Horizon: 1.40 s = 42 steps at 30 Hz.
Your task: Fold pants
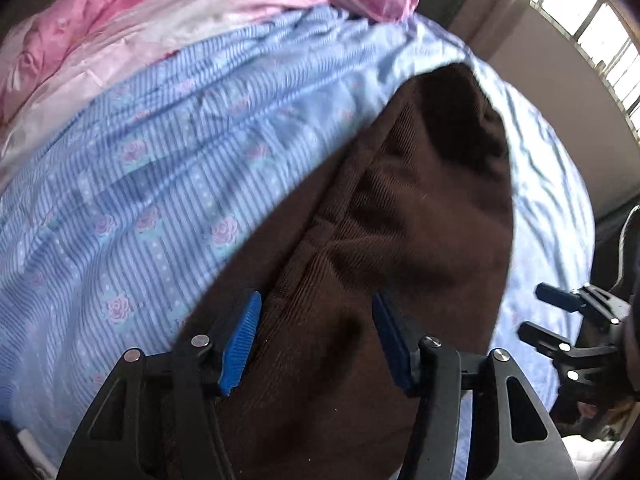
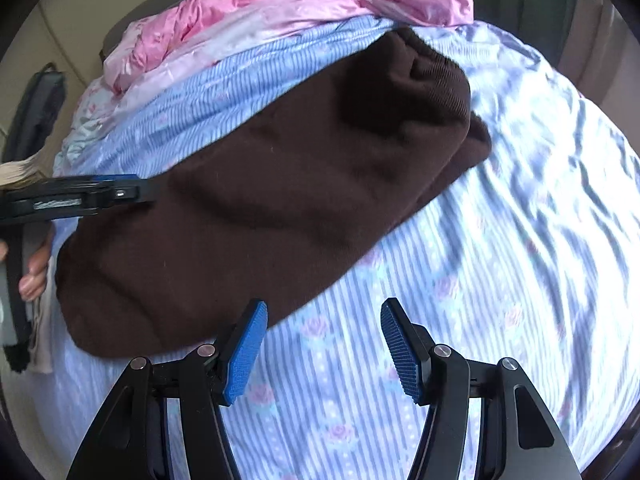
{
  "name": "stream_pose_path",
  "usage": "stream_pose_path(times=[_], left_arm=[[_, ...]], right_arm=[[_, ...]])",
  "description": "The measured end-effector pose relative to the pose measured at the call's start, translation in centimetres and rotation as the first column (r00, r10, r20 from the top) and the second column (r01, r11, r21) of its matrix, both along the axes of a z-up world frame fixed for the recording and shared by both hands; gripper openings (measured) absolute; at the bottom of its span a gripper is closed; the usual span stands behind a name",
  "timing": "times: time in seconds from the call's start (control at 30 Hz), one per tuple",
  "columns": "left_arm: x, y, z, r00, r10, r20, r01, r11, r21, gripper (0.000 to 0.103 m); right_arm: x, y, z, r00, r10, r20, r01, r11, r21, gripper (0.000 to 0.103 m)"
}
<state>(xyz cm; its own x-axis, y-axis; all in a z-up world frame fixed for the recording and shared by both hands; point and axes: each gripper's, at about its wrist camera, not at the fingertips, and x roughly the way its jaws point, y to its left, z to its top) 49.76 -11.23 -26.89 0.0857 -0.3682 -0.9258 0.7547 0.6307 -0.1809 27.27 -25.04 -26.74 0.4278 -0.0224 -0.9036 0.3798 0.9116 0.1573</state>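
1. Left wrist view: my left gripper (image 1: 316,344) hovers spread over the dark brown corduroy pants (image 1: 380,240), which lie on the blue striped, rose-printed bedsheet (image 1: 140,200). A crumpled pink satin quilt (image 1: 160,12) lies beyond.
2. Right wrist view: my right gripper (image 2: 324,344) is spread above the bedsheet (image 2: 480,280), just beside the pants (image 2: 260,200), holding nothing.

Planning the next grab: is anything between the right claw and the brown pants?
Nothing visible. The right claw is open over bare striped sheet, with the brown pants just ahead-left, unobstructed.
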Motion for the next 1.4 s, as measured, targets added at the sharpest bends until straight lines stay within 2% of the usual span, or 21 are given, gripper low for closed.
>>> stream_pose_path(times=[0.1,0.17,0.2,0.23,0.3,0.37,0.5,0.6,0.7,0.83,0.97,1.03,1.17,1.23,1.4], left_arm=[[0.1,0.0,-0.8,1.000,0.017,0.014,-0.018,0.999,0.049,0.054],[0.1,0.0,-1.0,0.999,0.031,0.020,-0.032,0.998,0.057,0.040],[0.2,0.0,-1.1,0.999,0.035,0.015,-0.036,0.998,0.057,0.023],[0.1,0.0,-1.2,0.999,0.037,0.008,-0.037,0.998,0.057,0.018],[-0.2,-0.1,-0.7,0.998,0.038,0.052,-0.041,0.998,0.056,0.016],[-0.3,0.0,0.2,0.992,0.052,0.113,-0.057,0.997,0.045,0.015],[1.0,-0.3,0.6,0.983,0.091,0.157,-0.101,0.994,0.053,0.014],[2.0,-1.0,-0.4,0.981,0.115,0.154,-0.129,0.988,0.082,0.014],[2.7,-0.9,-1.2,0.974,0.157,0.164,-0.174,0.980,0.095,0.015],[3.0,-1.2,-1.8,0.973,0.159,0.170,-0.179,0.977,0.113,0.015],[3.4,-0.9,-2.0,0.974,0.167,0.153,-0.185,0.976,0.113,0.015],[3.4,-0.9,-2.1,0.974,0.172,0.146,-0.189,0.976,0.110,0.015],[3.8,-0.4,-2.2,0.974,0.194,0.120,-0.206,0.974,0.094,0.015],[3.8,-0.3,-2.3,0.973,0.197,0.117,-0.208,0.974,0.090,0.015],[2.9,-0.4,-2.5,0.977,0.164,0.137,-0.177,0.980,0.094,0.017]], right_arm=[[-0.3,0.6,-0.7,0.999,0.042,-0.009,-0.042,0.999,0.024,0.060],[-0.2,1.0,-1.1,0.997,0.073,-0.009,-0.073,0.996,0.051,0.059],[-0.1,1.4,-1.3,0.995,0.095,-0.006,-0.095,0.994,0.063,0.059],[0.0,1.7,-1.5,0.993,0.119,-0.002,-0.118,0.991,0.068,0.059],[0.2,2.2,-1.8,0.988,0.157,0.007,-0.157,0.984,0.079,0.057],[0.5,2.4,-2.1,0.982,0.189,0.011,-0.189,0.979,0.080,0.053],[1.6,2.4,-2.7,0.971,0.236,0.029,-0.238,0.964,0.117,0.049],[2.6,2.2,-2.9,0.965,0.260,0.040,-0.263,0.956,0.134,0.045],[3.3,2.8,-2.9,0.951,0.308,0.042,-0.311,0.941,0.135,0.045],[3.5,3.6,-2.8,0.935,0.350,0.062,-0.355,0.920,0.167,0.041],[3.8,5.3,-2.6,0.905,0.417,0.085,-0.425,0.896,0.130,0.039],[4.2,6.0,-2.9,0.892,0.444,0.081,-0.451,0.887,0.101,0.033],[5.1,6.1,-3.6,0.892,0.446,0.077,-0.451,0.888,0.085,0.030],[5.4,6.3,-3.8,0.888,0.453,0.079,-0.459,0.884,0.091,0.020],[4.3,5.8,-1.5,0.873,0.481,0.078,-0.486,0.871,0.072,0.015]])
